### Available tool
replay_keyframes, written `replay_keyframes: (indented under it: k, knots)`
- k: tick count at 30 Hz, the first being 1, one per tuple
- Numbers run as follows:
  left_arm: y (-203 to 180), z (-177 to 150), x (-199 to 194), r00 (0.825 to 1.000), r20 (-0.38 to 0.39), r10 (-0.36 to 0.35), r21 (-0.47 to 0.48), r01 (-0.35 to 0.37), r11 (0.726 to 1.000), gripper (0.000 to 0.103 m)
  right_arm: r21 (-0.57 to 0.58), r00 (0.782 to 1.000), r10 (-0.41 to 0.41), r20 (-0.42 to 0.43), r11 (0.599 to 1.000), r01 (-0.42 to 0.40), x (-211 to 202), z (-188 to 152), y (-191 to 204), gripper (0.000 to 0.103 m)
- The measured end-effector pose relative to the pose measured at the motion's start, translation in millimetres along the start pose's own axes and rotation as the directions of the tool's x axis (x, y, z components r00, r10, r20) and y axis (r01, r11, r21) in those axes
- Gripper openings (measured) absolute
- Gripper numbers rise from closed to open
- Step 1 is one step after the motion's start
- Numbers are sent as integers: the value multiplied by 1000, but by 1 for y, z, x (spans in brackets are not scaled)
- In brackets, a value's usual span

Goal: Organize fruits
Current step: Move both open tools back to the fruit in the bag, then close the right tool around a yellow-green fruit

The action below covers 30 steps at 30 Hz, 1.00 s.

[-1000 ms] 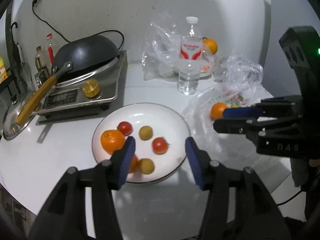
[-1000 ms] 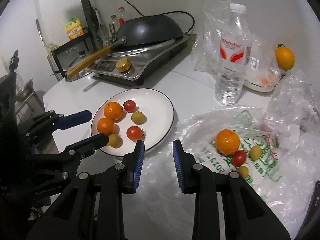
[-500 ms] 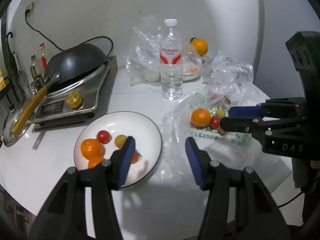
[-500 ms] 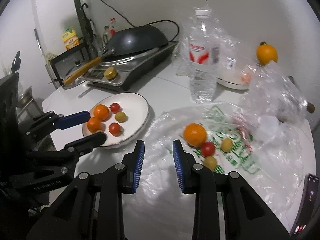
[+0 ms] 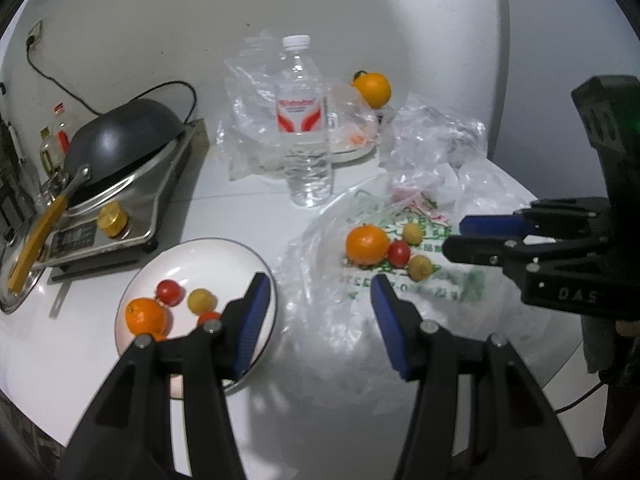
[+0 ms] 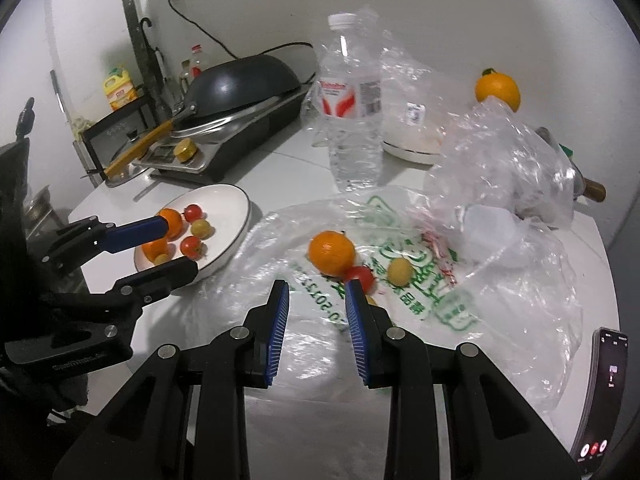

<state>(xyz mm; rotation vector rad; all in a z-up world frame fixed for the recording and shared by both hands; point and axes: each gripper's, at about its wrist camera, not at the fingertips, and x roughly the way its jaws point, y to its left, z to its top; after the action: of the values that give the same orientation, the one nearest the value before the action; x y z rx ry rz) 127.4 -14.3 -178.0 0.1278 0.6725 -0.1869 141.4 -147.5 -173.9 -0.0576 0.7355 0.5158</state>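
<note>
Left gripper (image 5: 316, 292) low in frame, blue pads wide apart, nothing between them; left pad overlaps plate (image 5: 224, 252) rim. Plate holds an orange (image 5: 145, 315), red tomato (image 5: 169, 291), yellowish fruit (image 5: 201, 300), more partly hidden behind the finger. Printed plastic bag (image 5: 420, 280) lies flat right of plate, carrying a second orange (image 5: 367, 245), tomato (image 5: 399, 253) touching it, two small yellow fruits (image 5: 420, 267) beside. Right gripper (image 5: 452, 236) enters from right, jaws parted, empty, tips near those fruits. Water bottle (image 5: 304, 128) upright behind; wok (image 5: 120, 140) on cooker, left.
</note>
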Motion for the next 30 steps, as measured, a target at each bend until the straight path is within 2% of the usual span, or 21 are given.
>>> replay_keyframes:
  k: [8, 20, 30]
  knots:
    - [-13, 4, 17, 1000, -23, -16, 22, 16, 1000, 54, 22, 998, -13, -54, 1000, 14, 25, -6, -19, 31]
    - [-20, 11, 41, 998, -58, -16, 45, 19, 999, 54, 33, 992, 22, -124, 999, -18, 63, -7, -30, 31]
    - [-31, 17, 65, 996, -84, -29, 75, 35, 997, 54, 28, 987, 38, -158, 999, -34, 74, -12, -36, 28]
